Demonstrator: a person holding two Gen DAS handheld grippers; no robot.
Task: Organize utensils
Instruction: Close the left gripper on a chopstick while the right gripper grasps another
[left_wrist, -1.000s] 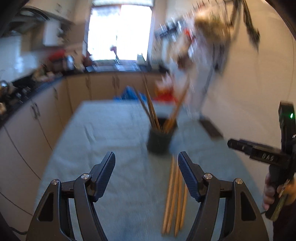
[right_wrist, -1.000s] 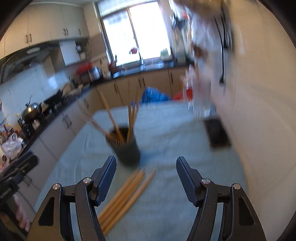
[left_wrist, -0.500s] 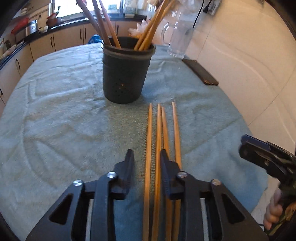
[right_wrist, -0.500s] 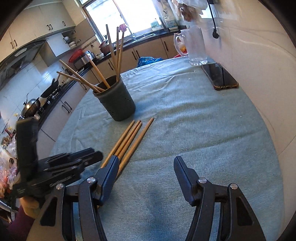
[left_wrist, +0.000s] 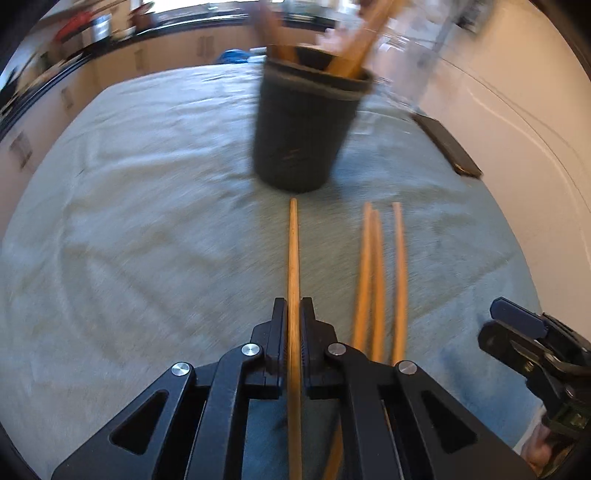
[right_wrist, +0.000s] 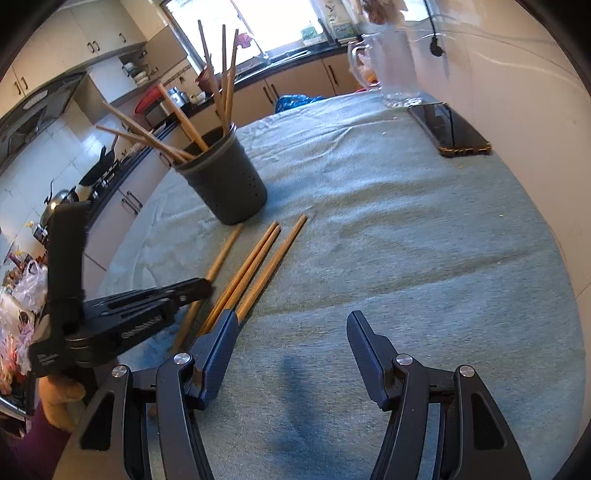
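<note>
You had the left gripper (left_wrist: 293, 325) pinched on one chopstick (left_wrist: 293, 251) pointing at the dark holder (left_wrist: 306, 125), right gripper (right_wrist: 291, 343) spread idle, so a clean lift and tip-first drop was your best play

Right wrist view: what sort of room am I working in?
Most likely a home kitchen: cabinets under a dark counter, a kettle at the stove, and a chopstick holder on the cloth-covered table.
</note>
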